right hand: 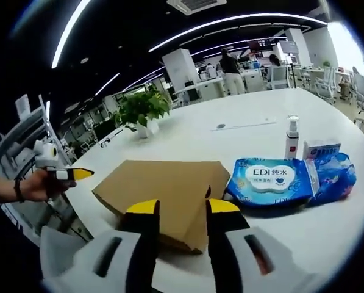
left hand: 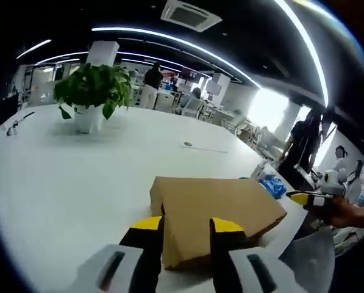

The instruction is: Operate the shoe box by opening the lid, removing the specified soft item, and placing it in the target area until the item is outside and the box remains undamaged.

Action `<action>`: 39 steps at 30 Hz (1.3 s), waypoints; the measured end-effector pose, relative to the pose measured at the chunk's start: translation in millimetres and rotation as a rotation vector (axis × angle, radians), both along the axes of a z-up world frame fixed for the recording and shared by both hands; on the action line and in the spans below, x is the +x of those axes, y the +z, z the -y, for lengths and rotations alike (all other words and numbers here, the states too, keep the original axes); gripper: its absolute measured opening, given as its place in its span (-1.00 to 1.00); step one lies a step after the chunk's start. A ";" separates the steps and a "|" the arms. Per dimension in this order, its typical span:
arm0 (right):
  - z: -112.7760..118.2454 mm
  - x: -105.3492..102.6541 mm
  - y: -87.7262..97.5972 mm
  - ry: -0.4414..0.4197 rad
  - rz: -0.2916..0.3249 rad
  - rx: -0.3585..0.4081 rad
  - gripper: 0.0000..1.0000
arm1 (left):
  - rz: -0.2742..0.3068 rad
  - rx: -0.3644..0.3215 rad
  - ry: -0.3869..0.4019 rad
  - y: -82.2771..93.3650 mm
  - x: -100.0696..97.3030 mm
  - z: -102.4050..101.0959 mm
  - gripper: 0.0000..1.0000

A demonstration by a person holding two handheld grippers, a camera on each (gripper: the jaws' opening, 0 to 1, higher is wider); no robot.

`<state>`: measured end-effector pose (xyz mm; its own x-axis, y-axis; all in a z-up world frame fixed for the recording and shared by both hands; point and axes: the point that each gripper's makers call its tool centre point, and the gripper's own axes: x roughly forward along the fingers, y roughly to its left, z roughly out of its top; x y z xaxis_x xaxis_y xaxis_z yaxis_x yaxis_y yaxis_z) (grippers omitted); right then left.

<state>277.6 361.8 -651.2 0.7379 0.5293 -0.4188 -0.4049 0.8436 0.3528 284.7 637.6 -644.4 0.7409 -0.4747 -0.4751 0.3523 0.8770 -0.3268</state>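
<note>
A brown cardboard shoe box [left hand: 221, 207] lies on the white table [left hand: 78, 177] with its lid down. My left gripper [left hand: 186, 231] hovers open at the box's near corner, which shows between the yellow-tipped jaws. From the opposite side, my right gripper [right hand: 182, 210] is open too, its jaws framing another corner of the shoe box [right hand: 169, 180]. I cannot tell whether either touches the cardboard. A hand holds the right gripper [left hand: 308, 198] beyond the table edge, and the left gripper [right hand: 72, 174] appears at the left of the right gripper view.
A blue wet-wipes pack [right hand: 268, 179], a crumpled blue bag [right hand: 335, 174], a spray bottle [right hand: 292, 137] and a small carton [right hand: 321, 148] lie right of the box. A potted plant [left hand: 91, 91] stands far back. People stand in the room beyond the table.
</note>
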 end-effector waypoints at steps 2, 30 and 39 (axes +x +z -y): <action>-1.6 -1.3 -5.5 0.006 -0.021 0.002 -0.34 | -0.011 0.002 -0.012 -4.3 0.5 4.7 -0.39; -14.6 -11.9 -50.2 0.048 -0.112 -0.031 -0.47 | -0.064 0.111 -0.092 -35.9 -0.3 16.0 -0.53; -14.5 -4.9 -50.3 0.018 -0.104 -0.016 -0.47 | -0.046 0.143 -0.099 -36.6 0.4 13.8 -0.62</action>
